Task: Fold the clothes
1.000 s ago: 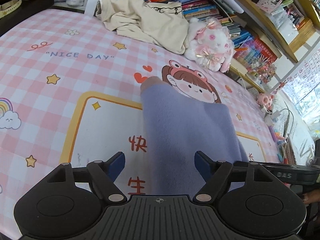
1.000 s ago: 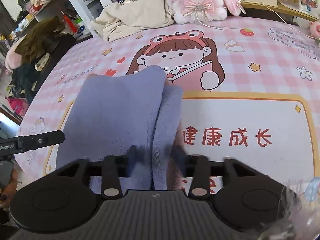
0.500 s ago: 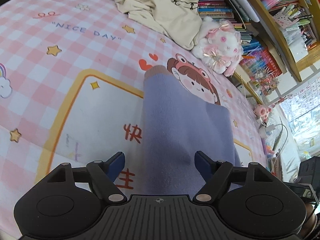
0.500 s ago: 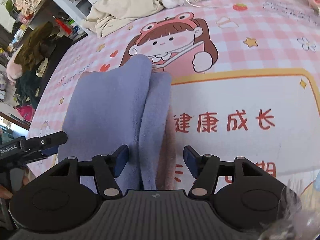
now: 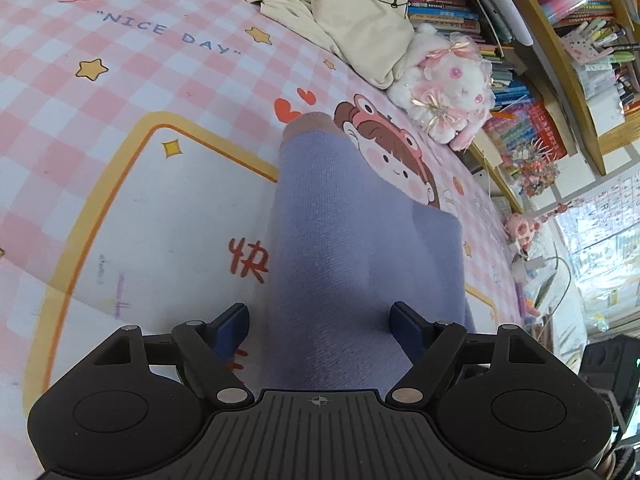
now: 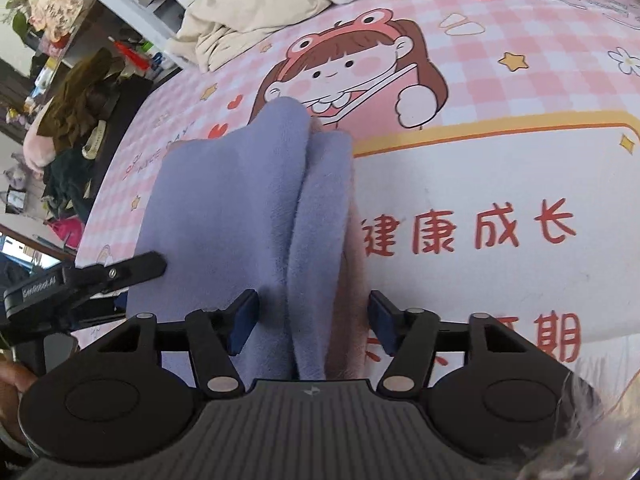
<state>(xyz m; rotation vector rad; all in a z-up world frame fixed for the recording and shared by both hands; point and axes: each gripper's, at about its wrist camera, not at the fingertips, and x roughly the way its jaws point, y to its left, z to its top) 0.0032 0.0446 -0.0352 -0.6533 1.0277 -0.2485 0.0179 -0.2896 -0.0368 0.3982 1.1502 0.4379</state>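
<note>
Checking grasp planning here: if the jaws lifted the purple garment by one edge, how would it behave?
The purple garment would likely droop limply: its layers already sag into soft folds. Its fuzzy nap suggests it won't slip. It looks light and unlikely to drag the pink mat.

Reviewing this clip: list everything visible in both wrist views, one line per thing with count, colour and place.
Folded garment: one, lavender with a pinkish cuff, centre of the mat, between both tools.
Mat: one, pink check with a cartoon girl and red characters, under everything.
Loose garment: one, cream, crumpled at the mat's far edge.
Plush bunny: one, white and pink, beside the cream garment.
Books: many, mixed colours, on shelves behind the mat.
Small pink plush: one, at the mat's right edge.
Clutter pile: dark clothes and bottles, off the mat's left side.
Left tool: one, black with blue pads, open, straddling the lavender garment.
Right tool: one, black with blue pads, open, over the garment's folded edges.
</note>
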